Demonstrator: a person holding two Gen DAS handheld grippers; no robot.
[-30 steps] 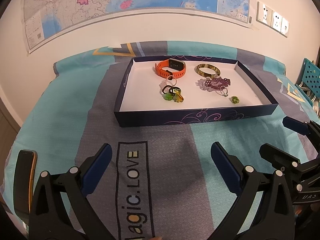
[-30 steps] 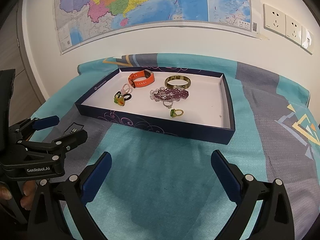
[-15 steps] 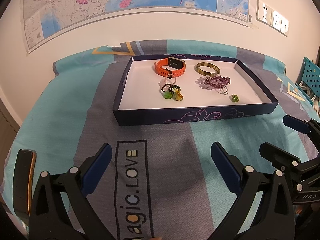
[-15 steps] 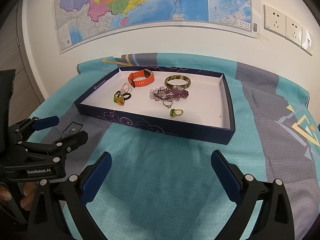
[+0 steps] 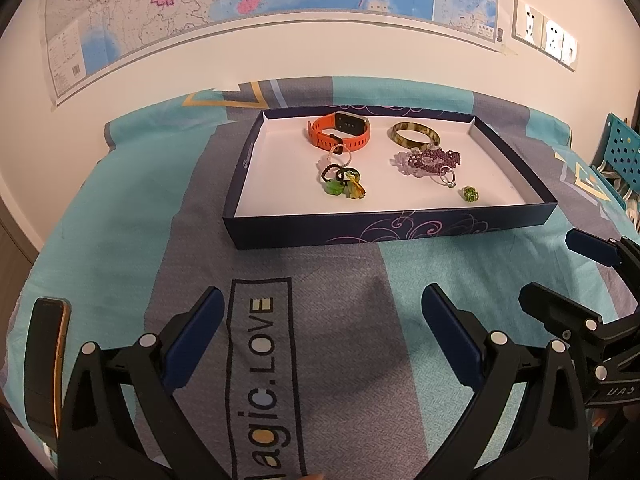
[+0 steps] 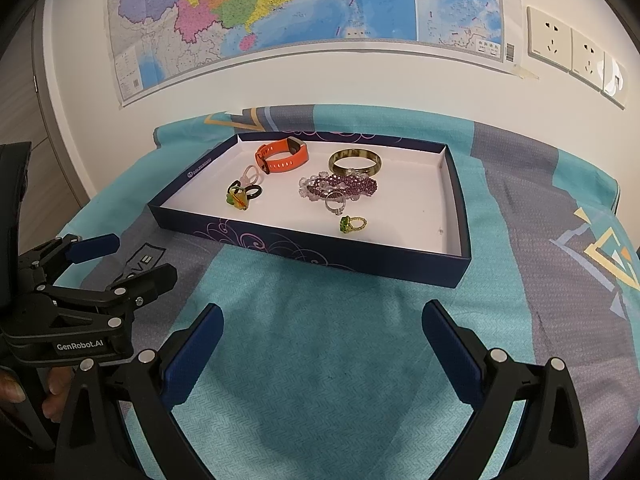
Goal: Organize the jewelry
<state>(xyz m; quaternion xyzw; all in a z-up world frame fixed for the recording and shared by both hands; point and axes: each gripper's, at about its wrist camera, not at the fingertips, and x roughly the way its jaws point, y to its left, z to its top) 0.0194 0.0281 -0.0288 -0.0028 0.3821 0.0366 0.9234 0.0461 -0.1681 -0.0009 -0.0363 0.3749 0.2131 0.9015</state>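
A dark blue tray (image 5: 392,228) (image 6: 320,254) with a white floor lies on the bedspread. In it are an orange watch band (image 5: 340,130) (image 6: 282,155), a mottled bangle (image 5: 414,136) (image 6: 355,162), a purple bead bracelet (image 5: 434,159) (image 6: 344,186), a silver ring (image 5: 448,178) (image 6: 335,202), a green-stone ring (image 5: 470,194) (image 6: 352,224) and a cluster of small rings (image 5: 342,180) (image 6: 242,194). My left gripper (image 5: 320,324) (image 6: 116,256) is open and empty, short of the tray's front wall. My right gripper (image 6: 320,332) (image 5: 556,268) is open and empty, also in front of the tray.
A phone (image 5: 46,364) lies at the bed's left edge beside my left gripper. The wall with a map (image 6: 280,12) and sockets (image 6: 568,48) stands just behind the tray. A teal perforated rack (image 5: 622,152) is at the far right.
Both views have shifted only slightly; the tray sits a touch lower in the left wrist view. Both grippers stay open and empty.
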